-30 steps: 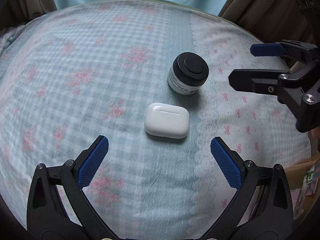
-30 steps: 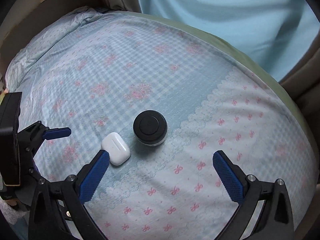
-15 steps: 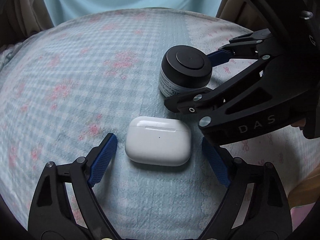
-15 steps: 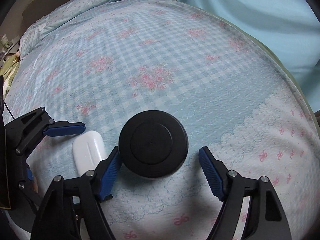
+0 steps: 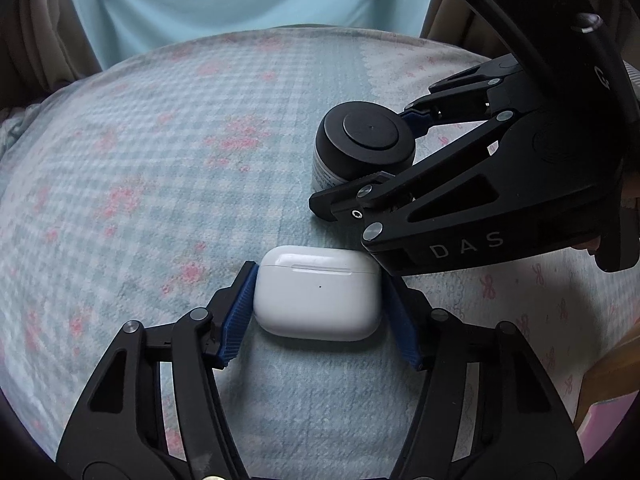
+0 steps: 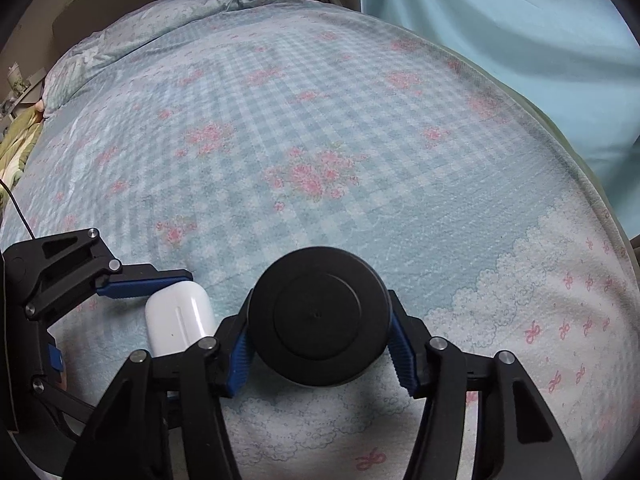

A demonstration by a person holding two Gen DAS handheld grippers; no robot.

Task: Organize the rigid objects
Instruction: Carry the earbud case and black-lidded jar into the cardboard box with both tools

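A white earbud case (image 5: 316, 300) lies on the blue checked bedspread (image 5: 160, 160). My left gripper (image 5: 320, 316) straddles it; its jaws are closing and the blue pads touch the case's two short ends. Just beyond stands a small jar with a black lid (image 5: 368, 144). My right gripper (image 6: 320, 344) comes down over the jar (image 6: 320, 316); its jaws are closing too, with a pad against each side of the lid. In the right wrist view the case (image 6: 180, 316) sits left of the jar, with one left finger (image 6: 140, 286) against it.
The bedspread stretches wide and flat beyond both objects. A light blue curtain (image 6: 520, 20) hangs behind the bed. Rumpled bedding (image 6: 80, 60) and green fabric (image 6: 16, 152) lie at the far left. A brown edge (image 5: 612, 372) shows at the bed's right side.
Both grippers have come down over the bed and their jaws have narrowed from wide open. The left now brackets the white case, the right the black-lidded jar.
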